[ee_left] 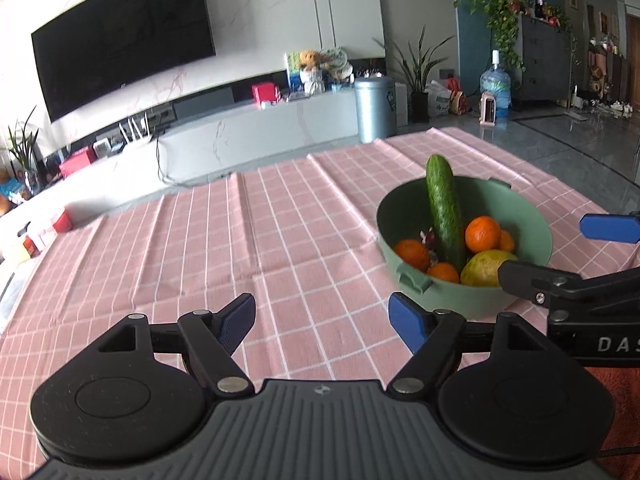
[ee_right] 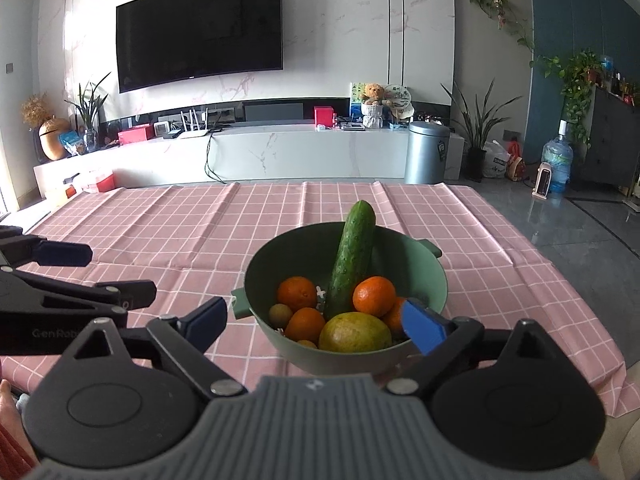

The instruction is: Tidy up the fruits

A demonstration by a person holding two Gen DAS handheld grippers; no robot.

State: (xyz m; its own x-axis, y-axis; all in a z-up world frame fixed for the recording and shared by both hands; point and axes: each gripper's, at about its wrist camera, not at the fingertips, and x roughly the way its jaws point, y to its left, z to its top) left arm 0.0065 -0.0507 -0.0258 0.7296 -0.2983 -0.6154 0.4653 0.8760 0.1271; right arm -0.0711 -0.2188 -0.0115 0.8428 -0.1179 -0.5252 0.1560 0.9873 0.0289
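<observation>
We look along both handheld grippers at a table under a pink checked cloth [ee_right: 280,220]. A round green plastic bowl with side handles [ee_right: 434,280] stands on the cloth toward the table's right edge, and in it a long dark-green cucumber [ee_right: 354,256] leans upright against the far rim, its tip above the bowl. Around the cucumber lie several orange mandarins [ee_right: 374,295] and a larger yellow-green round fruit [ee_right: 354,332] at the near side.

The right gripper [ee_right: 316,322] hangs just before the bowl with its blue-padded fingers [ee_right: 424,326] spread wide, holding nothing; the bowl's near rim shows between them. The left gripper [ee_left: 322,322] sits over bare cloth to the bowl's left, its fingers likewise wide apart and empty.

Only the right wrist view shows a small brownish round fruit [ee_right: 279,313] beside the mandarins at the bowl's left wall; the left wrist view shows the right gripper's fingers from the side, one of them crossing in front of the yellow-green fruit. Whether that finger touches the bowl we cannot tell.
</observation>
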